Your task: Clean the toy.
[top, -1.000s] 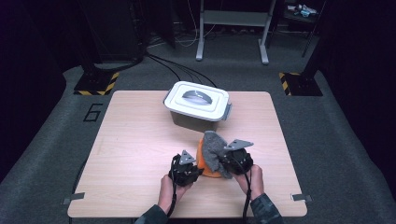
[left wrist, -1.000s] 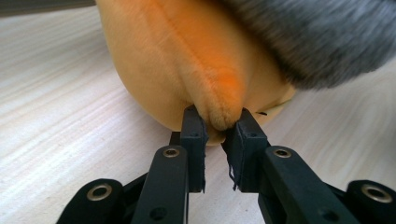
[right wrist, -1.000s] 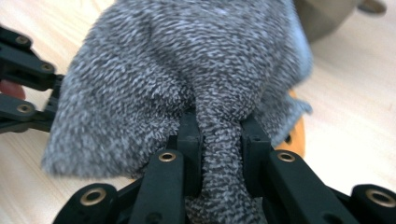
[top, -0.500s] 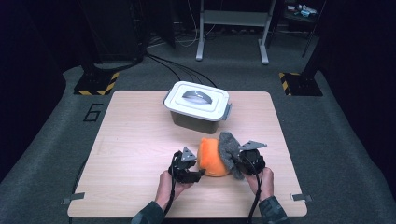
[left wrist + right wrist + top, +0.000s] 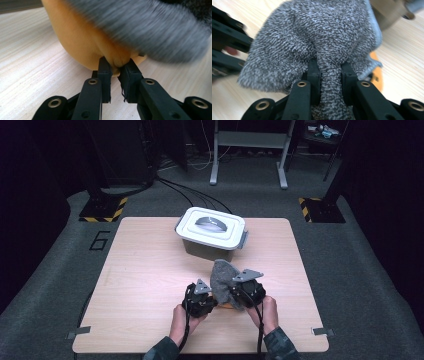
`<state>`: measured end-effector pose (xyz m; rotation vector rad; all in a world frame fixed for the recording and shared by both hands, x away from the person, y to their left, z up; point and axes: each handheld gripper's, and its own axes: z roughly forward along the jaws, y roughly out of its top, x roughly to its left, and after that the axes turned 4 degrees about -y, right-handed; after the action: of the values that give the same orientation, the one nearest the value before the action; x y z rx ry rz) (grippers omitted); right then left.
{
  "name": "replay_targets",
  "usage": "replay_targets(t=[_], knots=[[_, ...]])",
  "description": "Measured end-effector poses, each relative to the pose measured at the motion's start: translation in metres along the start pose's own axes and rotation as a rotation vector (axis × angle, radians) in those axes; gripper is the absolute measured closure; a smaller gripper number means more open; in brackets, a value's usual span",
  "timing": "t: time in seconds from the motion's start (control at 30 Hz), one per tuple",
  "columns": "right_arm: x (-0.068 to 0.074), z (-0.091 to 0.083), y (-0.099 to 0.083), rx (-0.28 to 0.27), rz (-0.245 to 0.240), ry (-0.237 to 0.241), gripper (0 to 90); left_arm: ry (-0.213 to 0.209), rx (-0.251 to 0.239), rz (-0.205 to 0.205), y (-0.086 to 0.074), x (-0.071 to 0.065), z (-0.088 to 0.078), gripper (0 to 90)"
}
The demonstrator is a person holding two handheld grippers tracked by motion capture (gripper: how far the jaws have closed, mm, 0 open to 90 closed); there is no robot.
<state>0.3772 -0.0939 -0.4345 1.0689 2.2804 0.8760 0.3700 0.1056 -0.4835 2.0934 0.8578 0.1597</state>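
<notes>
An orange soft thing [image 5: 82, 37] lies on the table in front of the person, and my left gripper [image 5: 116, 67] is shut on a pinch of its near edge. Its jaws have just been closing on that fold. My right gripper [image 5: 329, 72] is shut on a grey terry cloth [image 5: 312, 32], which drapes over the orange thing. In the high view the grey cloth [image 5: 222, 275] stands up between the left gripper [image 5: 214, 302] and the right gripper [image 5: 232, 296], and just a sliver of the orange thing [image 5: 225, 306] peeks out beneath.
A grey bin with a white lid [image 5: 212, 227] stands at the middle back of the wooden table [image 5: 140, 285], just beyond the cloth. The bin's corner [image 5: 389, 10] looms close in the right gripper view. Bare wood lies to the left and right.
Half a second ago the orange thing lay exposed with the grey cloth off to its right. The right gripper has since swung the cloth back left over it, so it is almost covered.
</notes>
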Motion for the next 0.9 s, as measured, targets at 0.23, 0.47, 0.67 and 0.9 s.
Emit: replay_targets(t=[0.23,0.47,0.67,0.9], knots=[[-0.048,0.005,-0.040,0.059,0.141,-0.069,74.6,-0.014,-0.009,-0.008,0.000,-0.001,0.002,79.3],[-0.050,0.006,-0.041,0.053,0.156,-0.066,74.5,0.029,0.019,0.168,0.001,-0.005,-0.004,42.6],[-0.047,0.004,-0.039,0.048,0.152,-0.064,74.5,0.117,0.042,0.265,0.009,-0.008,0.008,39.7],[-0.046,0.002,-0.037,0.038,0.150,-0.070,74.5,0.082,-0.009,0.227,0.008,-0.005,0.013,66.9]])
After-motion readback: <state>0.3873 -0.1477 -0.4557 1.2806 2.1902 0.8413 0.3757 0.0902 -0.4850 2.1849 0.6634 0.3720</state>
